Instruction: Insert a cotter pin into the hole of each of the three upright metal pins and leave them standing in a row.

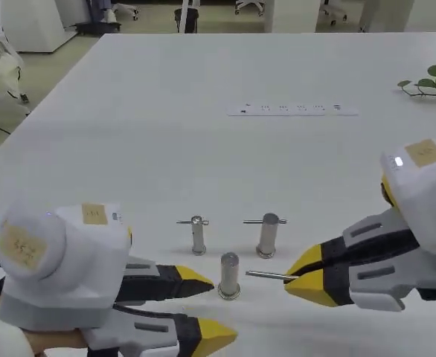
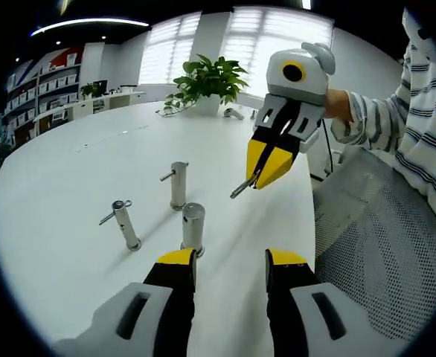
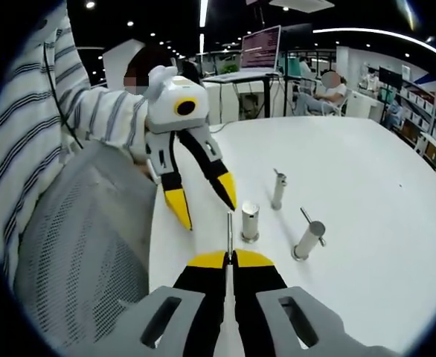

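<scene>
Right gripper (image 1: 298,277) is pinching a cotter pin (image 1: 266,275), holding its tip just beside the front metal pin (image 1: 229,275) standing on the worktop (image 1: 203,134). Left gripper (image 1: 216,309) is hovering nearby, jaws spread. Behind, the rear-left metal pin (image 1: 198,235) and rear-right metal pin (image 1: 268,234) are each carrying a cotter pin.

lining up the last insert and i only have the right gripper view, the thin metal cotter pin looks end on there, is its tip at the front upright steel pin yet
Observer: Not yet. In the head view the thin metal cotter pin in the right tongs ends short of the front upright steel pin, with a strip of white table between them.
Operator: are the left tongs gripping that pin
Observer: No. In the left gripper view the left tongs are open, and the pin stands just ahead of one jaw's tip, not between the jaws.
</scene>
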Available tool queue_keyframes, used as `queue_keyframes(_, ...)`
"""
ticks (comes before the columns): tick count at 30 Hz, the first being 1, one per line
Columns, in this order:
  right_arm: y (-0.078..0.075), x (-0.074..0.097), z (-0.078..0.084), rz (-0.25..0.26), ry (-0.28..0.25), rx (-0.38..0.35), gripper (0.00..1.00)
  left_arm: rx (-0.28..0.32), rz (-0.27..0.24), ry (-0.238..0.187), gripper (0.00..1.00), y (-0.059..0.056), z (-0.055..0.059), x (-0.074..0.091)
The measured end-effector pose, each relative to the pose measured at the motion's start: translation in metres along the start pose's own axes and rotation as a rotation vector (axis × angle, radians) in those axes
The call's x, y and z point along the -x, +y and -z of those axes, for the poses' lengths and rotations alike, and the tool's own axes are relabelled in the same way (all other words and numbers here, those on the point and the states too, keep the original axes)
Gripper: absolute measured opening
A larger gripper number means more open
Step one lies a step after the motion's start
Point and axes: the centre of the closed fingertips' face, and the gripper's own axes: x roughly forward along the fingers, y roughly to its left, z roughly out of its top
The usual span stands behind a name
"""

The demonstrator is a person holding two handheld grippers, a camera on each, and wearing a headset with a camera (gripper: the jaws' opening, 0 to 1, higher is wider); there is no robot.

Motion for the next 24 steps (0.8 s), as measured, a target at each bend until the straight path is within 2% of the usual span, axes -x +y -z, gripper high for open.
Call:
queue_keyframes(1,-0.001,-0.001,0.000,0.002,0.002,-0.001,0.03,0.002,-0.008,-0.008,0.37,0.003,0.000,-0.001)
queue_keyframes(4,-0.006,-0.003,0.002,0.009,0.016,-0.008,0.03,0.044,-0.035,-0.069,0.38,0.014,-0.007,-0.005)
queue_keyframes(8,-0.010,-0.006,0.004,0.017,0.027,-0.019,0.03,0.013,-0.046,-0.053,0.36,0.019,-0.006,-0.012)
queue_keyframes(11,-0.012,-0.008,0.005,0.014,0.033,-0.024,0.03,0.031,-0.048,-0.082,0.36,0.024,-0.009,-0.017)
queue_keyframes(12,-0.013,-0.008,0.005,0.014,0.035,-0.023,0.03,0.024,-0.053,-0.087,0.36,0.025,-0.010,-0.019)
queue_keyframes(14,-0.015,-0.009,0.006,0.014,0.042,-0.025,0.03,-0.024,-0.058,-0.067,0.35,0.026,-0.007,-0.022)
queue_keyframes(16,-0.016,-0.010,0.006,0.012,0.044,-0.028,0.03,0.013,-0.040,-0.109,0.35,0.023,-0.011,-0.025)
queue_keyframes(17,-0.017,-0.011,0.007,0.012,0.045,-0.032,0.03,0.015,-0.033,-0.116,0.35,0.023,-0.011,-0.027)
queue_keyframes(21,-0.019,-0.014,0.007,0.001,0.042,-0.067,0.03,0.000,-0.060,-0.100,0.32,0.029,-0.009,-0.032)
queue_keyframes(24,-0.020,-0.014,0.008,0.003,0.046,-0.073,0.03,0.005,-0.059,-0.110,0.27,0.029,-0.011,-0.032)
